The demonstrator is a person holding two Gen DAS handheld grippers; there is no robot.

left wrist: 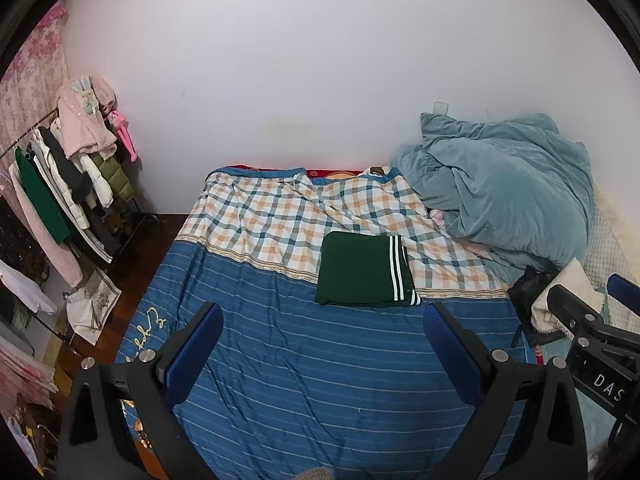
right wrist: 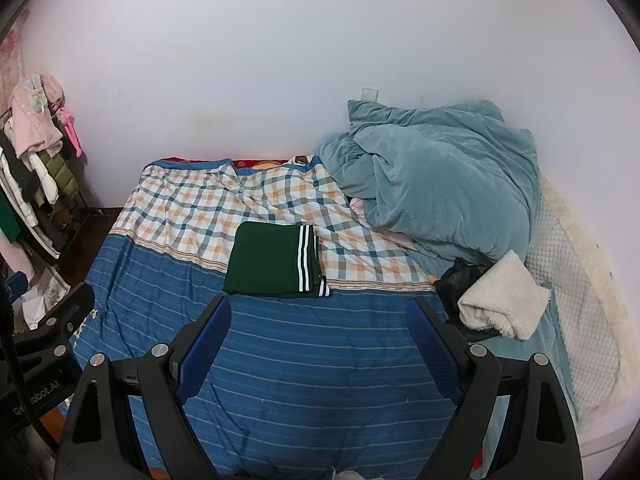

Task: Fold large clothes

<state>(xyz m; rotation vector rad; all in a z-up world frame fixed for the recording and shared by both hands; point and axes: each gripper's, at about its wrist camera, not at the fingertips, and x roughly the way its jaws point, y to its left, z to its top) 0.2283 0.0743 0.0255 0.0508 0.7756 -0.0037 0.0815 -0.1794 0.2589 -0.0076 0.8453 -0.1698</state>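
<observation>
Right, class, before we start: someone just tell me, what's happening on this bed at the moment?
A person holds two handheld grippers above the bed. Both the left gripper and the right gripper have their jaws open and hold nothing. A dark green garment with white stripes already lies folded into a neat rectangle on the bedspread, ahead of both grippers. A rumpled teal duvet and a rolled cream towel sit off to the right, untouched.
</observation>
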